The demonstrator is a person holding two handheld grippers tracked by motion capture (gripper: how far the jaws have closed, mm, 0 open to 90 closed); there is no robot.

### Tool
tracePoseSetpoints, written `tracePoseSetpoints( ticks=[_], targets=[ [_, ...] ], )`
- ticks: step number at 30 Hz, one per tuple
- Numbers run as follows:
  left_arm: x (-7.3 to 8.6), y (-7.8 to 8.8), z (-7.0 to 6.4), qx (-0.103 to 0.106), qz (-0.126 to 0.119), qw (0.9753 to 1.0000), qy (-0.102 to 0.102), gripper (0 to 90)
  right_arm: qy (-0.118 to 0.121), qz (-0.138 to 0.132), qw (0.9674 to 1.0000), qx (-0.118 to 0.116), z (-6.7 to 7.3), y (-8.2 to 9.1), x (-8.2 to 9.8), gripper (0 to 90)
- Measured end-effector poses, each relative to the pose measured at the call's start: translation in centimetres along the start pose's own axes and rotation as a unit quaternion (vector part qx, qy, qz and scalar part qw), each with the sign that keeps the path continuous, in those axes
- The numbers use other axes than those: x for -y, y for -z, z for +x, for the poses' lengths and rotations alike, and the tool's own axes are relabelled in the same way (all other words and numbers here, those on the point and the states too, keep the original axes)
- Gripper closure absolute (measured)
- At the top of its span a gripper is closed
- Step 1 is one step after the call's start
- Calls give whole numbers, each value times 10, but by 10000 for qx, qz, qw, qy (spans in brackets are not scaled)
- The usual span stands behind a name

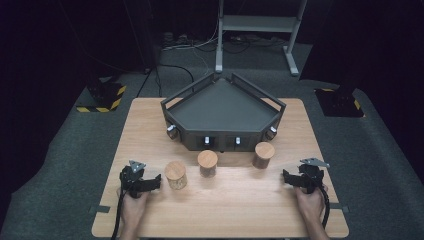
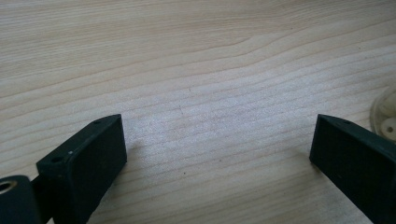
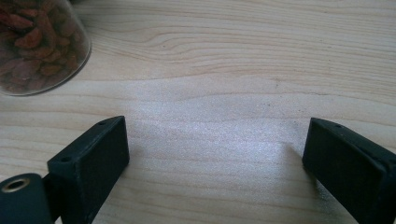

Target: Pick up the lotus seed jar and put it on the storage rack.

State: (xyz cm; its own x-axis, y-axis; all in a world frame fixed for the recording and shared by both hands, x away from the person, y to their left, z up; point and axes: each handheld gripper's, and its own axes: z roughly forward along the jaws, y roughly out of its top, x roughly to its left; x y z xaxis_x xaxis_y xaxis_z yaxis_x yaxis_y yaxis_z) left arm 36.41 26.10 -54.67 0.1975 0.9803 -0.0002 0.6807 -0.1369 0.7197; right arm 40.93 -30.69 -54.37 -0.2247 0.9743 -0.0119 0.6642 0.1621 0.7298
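Both hand-held grippers, left (image 1: 156,181) and right (image 1: 286,176), are open and empty; the jar (image 1: 175,174) at one o'clock from the left could tip if bumped.

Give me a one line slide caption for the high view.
Two open hand-held grippers, left and right, rest on a wooden table near three cork-lidded jars before a dark angular tray.

Your left gripper (image 2: 219,154) looks down on the bare, pale wood-grain worktop (image 2: 196,70). Its two black jaws stand wide apart at the lower corners, with nothing between them. At the right edge, just beyond the right jaw, you see part of a pale round object (image 2: 386,116), cut off by the frame.
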Motion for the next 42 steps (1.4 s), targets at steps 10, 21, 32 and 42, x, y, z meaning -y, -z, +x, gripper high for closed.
tracePoseSetpoints(
  ticks=[10, 21, 32, 42],
  targets=[
    [-5, -1, 3, 27, 190, 9998, -20, 25, -3, 2, 10000, 0, 0, 0, 0, 68],
    [-2, 24, 9, -136, 111, 9998, 69, 28, -5, 8, 10000, 0, 0, 0, 0, 62],
    [-4, 40, -11, 151, 67, 9997, -190, 27, -2, 23, 10000, -8, 0, -1, 0, 48],
    [2, 41, -28, 436, 199, 9976, -508, 28, 0, 35, 10000, -4, 0, -1, -1, 42]
  ],
)
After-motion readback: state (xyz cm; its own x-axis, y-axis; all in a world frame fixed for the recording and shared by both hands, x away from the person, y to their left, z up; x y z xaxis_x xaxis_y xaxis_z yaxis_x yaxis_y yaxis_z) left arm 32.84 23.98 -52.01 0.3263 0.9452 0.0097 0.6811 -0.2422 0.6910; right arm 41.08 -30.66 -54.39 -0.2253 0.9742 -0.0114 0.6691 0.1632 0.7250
